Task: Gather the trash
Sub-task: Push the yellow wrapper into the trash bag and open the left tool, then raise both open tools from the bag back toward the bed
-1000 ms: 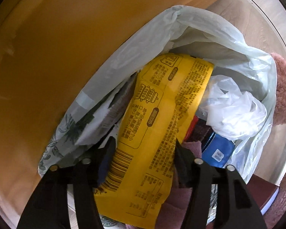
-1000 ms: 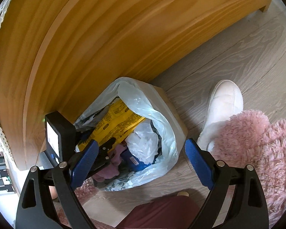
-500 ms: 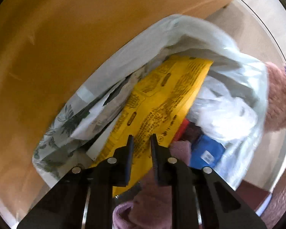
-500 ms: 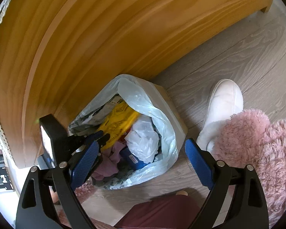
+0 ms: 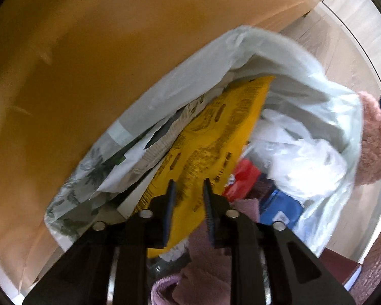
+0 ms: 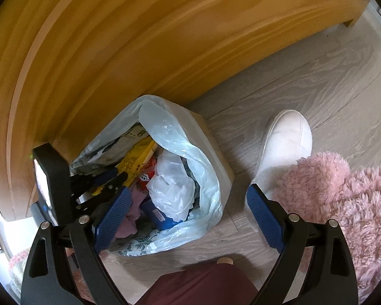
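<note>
Wooden furniture (image 6: 144,40) fills the upper frame; below it at centre stands the lined bin (image 6: 216,152), already well filled. The yellow packet (image 5: 216,147) lies inside. The left gripper (image 5: 188,203), jaws just reopening slightly, straddles it without pressing; release appears nearly complete. Right gripper (image 6: 185,213) hangs wide, empty. Only the right view shows floor (image 6: 317,76) and shoe (image 6: 284,137).

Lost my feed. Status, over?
Left claw just reopened over yellow wrapper, now in bin bag. Right claw open, empty. Nothing blocking.
</note>
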{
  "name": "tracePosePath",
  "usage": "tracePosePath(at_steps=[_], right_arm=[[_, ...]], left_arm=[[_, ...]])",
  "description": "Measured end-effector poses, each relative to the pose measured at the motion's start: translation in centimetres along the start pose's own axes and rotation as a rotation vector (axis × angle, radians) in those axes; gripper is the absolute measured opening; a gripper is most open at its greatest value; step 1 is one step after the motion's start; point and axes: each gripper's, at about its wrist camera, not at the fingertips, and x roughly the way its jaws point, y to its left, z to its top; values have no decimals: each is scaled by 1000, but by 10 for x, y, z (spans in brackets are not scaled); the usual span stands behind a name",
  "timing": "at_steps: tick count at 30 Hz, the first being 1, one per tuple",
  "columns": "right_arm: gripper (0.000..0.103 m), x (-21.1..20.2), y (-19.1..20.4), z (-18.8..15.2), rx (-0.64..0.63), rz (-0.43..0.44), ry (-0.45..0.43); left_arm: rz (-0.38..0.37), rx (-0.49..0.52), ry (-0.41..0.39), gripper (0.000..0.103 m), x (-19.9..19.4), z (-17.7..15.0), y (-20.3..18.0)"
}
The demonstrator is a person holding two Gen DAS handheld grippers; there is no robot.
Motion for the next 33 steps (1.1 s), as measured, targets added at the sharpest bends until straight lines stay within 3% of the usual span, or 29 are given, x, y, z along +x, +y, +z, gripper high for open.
tracePosePath(at_steps=[1, 3, 7, 11, 13, 16, 20, 23, 33], right_arm=[[89, 0, 0, 0, -1, 0, -1], [88, -2, -1, -2, -3, -2, -7], [89, -6, -1, -3, -10, -7, -23], [89, -10, -1, -5, -18, -14, -36], [88, -11, -1, -6, -23, -15, -42], [88, -15, 0, -8, -32, -10, -57], [88, -23, 2, -14, -51, 15, -97], [88, -34, 4, -18, -69, 46, -150], [95, -67, 29, -40, -251, 11, -377]], left_arm=[[6, 2, -10, 39, -5, -1, -2], [9, 7, -32, 48, -16, -4, -9], [49, 15, -69, 62, -40, -10, -21], [73, -13, -104, 69, -69, -18, -29], [85, -38, -126, 82, -82, -21, -31], [114, -85, -189, 94, -108, -26, -34], [120, -132, -257, 95, -137, -32, -36], [97, -189, -310, 95, -156, -35, -14], [60, -243, -461, 95, -182, -62, -28]])
